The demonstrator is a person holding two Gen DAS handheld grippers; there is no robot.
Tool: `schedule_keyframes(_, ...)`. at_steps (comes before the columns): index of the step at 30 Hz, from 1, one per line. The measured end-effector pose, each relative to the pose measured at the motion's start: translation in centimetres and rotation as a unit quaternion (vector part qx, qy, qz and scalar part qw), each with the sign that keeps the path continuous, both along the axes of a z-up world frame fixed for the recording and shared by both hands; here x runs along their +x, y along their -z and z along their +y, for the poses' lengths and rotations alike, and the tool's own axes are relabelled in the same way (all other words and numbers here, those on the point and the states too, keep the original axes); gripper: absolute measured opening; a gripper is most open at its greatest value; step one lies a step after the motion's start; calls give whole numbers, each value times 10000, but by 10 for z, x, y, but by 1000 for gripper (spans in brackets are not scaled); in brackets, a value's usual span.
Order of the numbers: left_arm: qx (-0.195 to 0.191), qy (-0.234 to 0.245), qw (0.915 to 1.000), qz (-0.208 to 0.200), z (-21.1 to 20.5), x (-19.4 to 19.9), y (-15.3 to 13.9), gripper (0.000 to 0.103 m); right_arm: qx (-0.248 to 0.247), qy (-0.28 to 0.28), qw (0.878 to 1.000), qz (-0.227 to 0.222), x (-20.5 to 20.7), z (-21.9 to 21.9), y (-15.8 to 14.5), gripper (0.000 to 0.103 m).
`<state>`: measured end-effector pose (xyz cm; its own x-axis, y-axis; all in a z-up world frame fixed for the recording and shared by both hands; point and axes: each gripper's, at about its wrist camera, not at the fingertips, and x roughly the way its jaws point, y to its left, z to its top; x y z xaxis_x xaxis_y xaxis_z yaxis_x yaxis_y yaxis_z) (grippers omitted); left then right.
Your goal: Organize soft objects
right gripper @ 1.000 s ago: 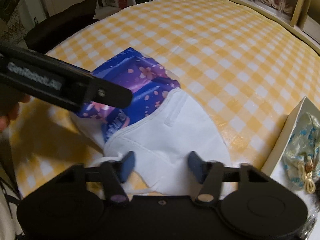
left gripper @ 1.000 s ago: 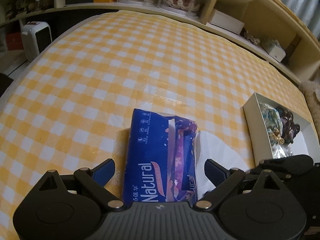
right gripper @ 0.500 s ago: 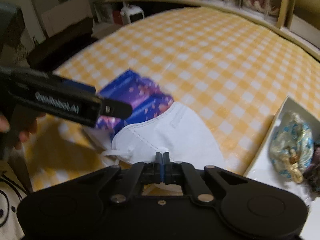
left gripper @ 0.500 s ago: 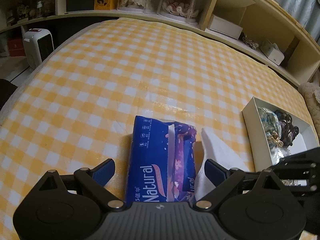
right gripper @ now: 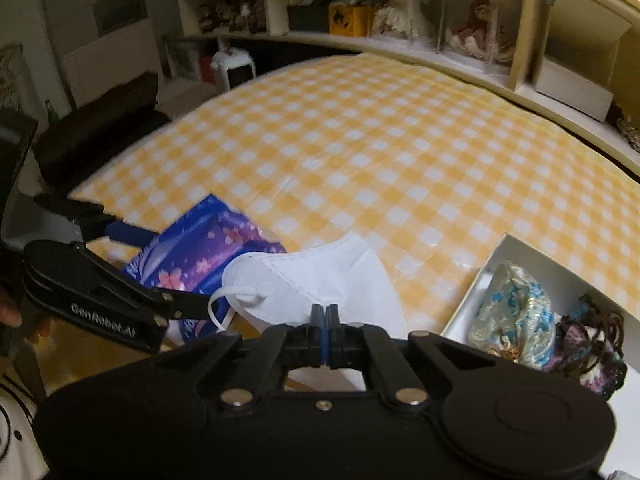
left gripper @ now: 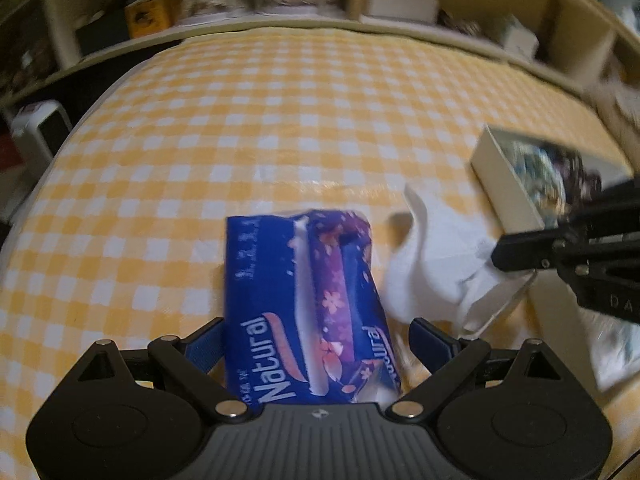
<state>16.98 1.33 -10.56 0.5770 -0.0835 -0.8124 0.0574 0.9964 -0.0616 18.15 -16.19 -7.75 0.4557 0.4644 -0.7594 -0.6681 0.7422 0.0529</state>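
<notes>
A blue "Natural" tissue pack (left gripper: 304,300) lies on the yellow checked tablecloth (left gripper: 280,120). My left gripper (left gripper: 320,342) stands open astride the pack's near end, one finger on each side. A white face mask (right gripper: 320,276) hangs from my right gripper (right gripper: 325,314), which is shut on its near edge. The mask is raised off the cloth beside the pack, its ear loop (right gripper: 224,300) dangling. In the left wrist view the right gripper (left gripper: 500,256) comes in from the right with the mask (left gripper: 432,256) drooping from it.
A white open box (right gripper: 472,292) at the right holds a brocade pouch (right gripper: 516,316) and a dark crocheted piece (right gripper: 592,348). Shelves with dolls (right gripper: 404,4) line the far side. A white heater (right gripper: 234,66) and a black seat (right gripper: 100,120) stand beyond the left edge.
My right gripper went from open over the mask to shut on it and rose, lifting the mask off the cloth. The left gripper rolled a little and still straddles the tissue pack.
</notes>
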Motion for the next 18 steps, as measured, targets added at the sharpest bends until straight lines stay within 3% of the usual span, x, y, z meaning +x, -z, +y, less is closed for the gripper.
schedule_keyframes(4,471,399,9981,81,-15,1,11,96,-210,-181,9996,77,0,6,9,3)
schedule_keyframes(7,797,703,9942,157,-23,0,19,96,-289,-16,9996,-24,6,3,8,3)
schedule_keyframes(10,773,645,9948,180,-19,2,20,96,-340,222,9991,-152,14,-4,4,3)
schedule_keyframes(13,712,481,9963,95,-10,-3,14,96,-262,101,9994,-185,17,-8,1,5)
schedule_keyframes(15,748,470,9960,100,-6,-4,11,96,-244,-173,9994,-168,14,-7,2,32)
schedule_keyframes(16,777,476,9958,133,-4,-3,10,96,-300,-339,9987,-220,11,-4,4,58)
schedule_keyframes(17,804,467,9955,168,-3,-4,11,96,-383,-494,9976,-291,8,-2,6,71)
schedule_keyframes(18,826,471,9952,209,-3,-4,13,96,-472,-654,9962,-342,5,2,9,74)
